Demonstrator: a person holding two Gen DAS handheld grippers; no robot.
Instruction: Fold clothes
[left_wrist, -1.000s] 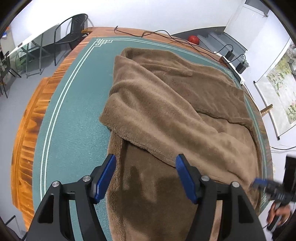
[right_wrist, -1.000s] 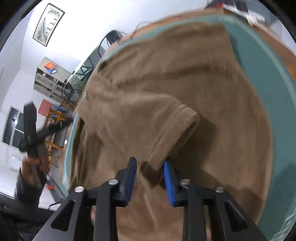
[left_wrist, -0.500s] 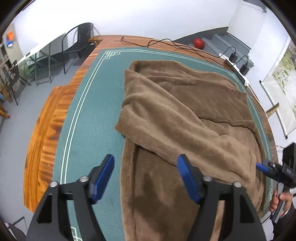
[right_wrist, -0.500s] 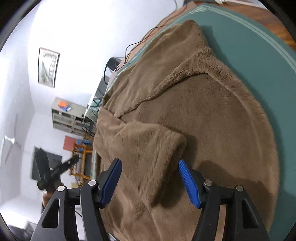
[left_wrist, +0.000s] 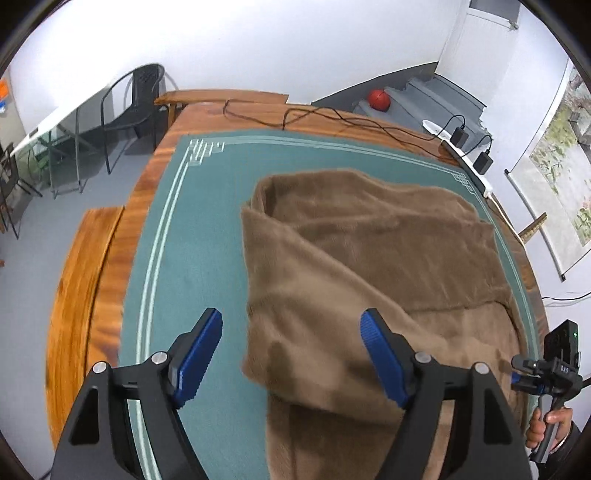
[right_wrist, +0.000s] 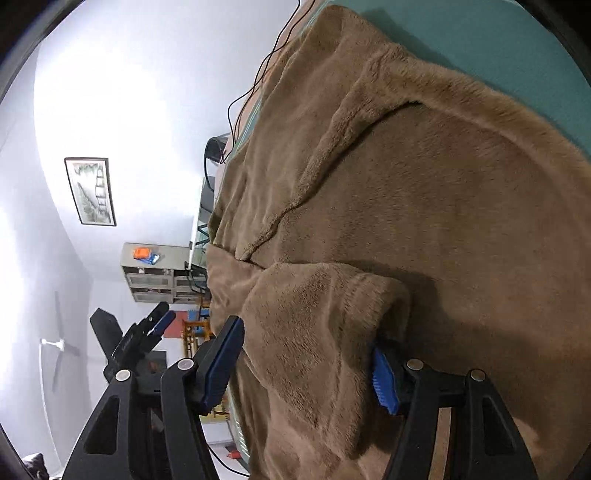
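A brown fleece garment (left_wrist: 369, 258) lies spread on the green mat (left_wrist: 192, 221), one layer folded across it. My left gripper (left_wrist: 291, 354) hovers open above the garment's near left edge, with nothing pinched between its blue pads. In the right wrist view the garment (right_wrist: 443, 203) fills the frame, and a folded sleeve end (right_wrist: 314, 314) lies between the wide-apart jaws of my right gripper (right_wrist: 303, 369), which stands open. Each view shows the other tool: the right gripper (left_wrist: 543, 369) in a hand at the garment's right edge, the left gripper (right_wrist: 147, 332) off to the left.
The mat covers a wooden table (left_wrist: 258, 110) with black cables (left_wrist: 332, 118) and a power strip (left_wrist: 476, 166) along its far edge. A wooden bench (left_wrist: 81, 258) runs along the left side. A black chair (left_wrist: 136, 99) and a red ball (left_wrist: 378, 99) sit beyond.
My right gripper let go of the sleeve fold, its jaws spread and it rolled. My left gripper drew back and up from the garment, its jaws a little wider, so more mat shows.
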